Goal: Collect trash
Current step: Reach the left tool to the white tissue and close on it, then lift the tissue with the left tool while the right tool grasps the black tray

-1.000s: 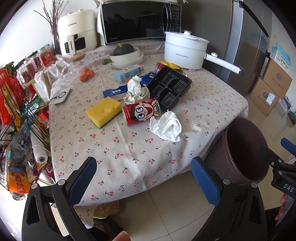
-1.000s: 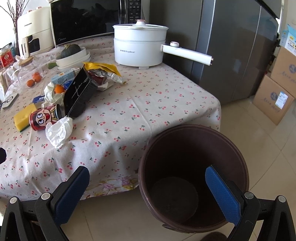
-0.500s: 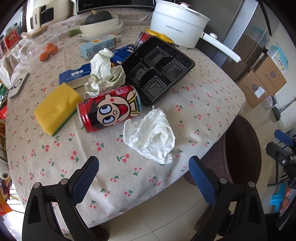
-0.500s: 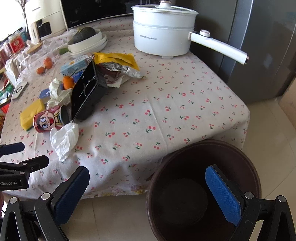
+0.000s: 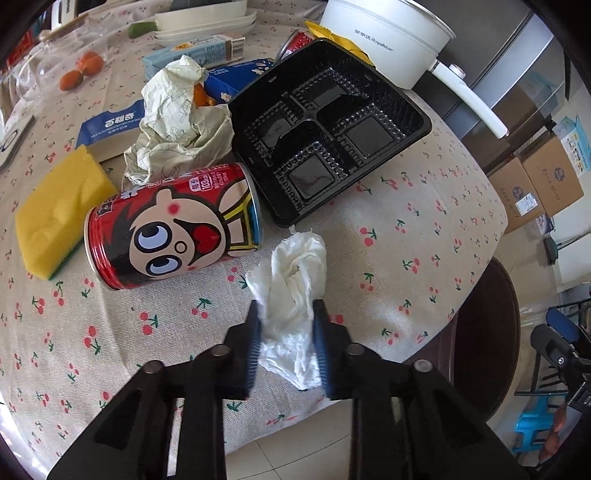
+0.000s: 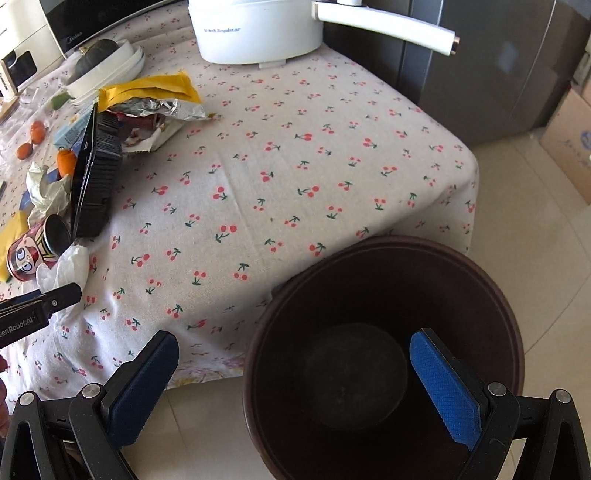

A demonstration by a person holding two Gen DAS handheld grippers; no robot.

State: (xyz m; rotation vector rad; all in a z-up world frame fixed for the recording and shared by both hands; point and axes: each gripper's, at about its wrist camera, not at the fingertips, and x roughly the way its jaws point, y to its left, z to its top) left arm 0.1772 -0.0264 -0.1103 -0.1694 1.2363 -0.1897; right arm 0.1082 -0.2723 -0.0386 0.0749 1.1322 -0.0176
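The left gripper point(image 5: 287, 325) is closing, its 2 blue pads pinching the crumpled white tissue point(image 5: 291, 291) on the cherry-print tablecloth point(image 5: 406, 229). Just beyond the tissue lies the red cartoon can point(image 5: 173, 225) on its side, touching the black 4-compartment tray point(image 5: 328, 136). The right gripper point(image 6: 295, 387) hangs wide apart, empty, above the dark brown bin point(image 6: 384, 354) beside the table.

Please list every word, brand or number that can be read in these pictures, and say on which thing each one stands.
"Royalstar": white electric pot.
"100": red cartoon can; other print unreadable.
"Robot.AI", partly cut off: left gripper.
Blue and white box: Chinese characters, small print blurred.
Cardboard boxes: labels too small.
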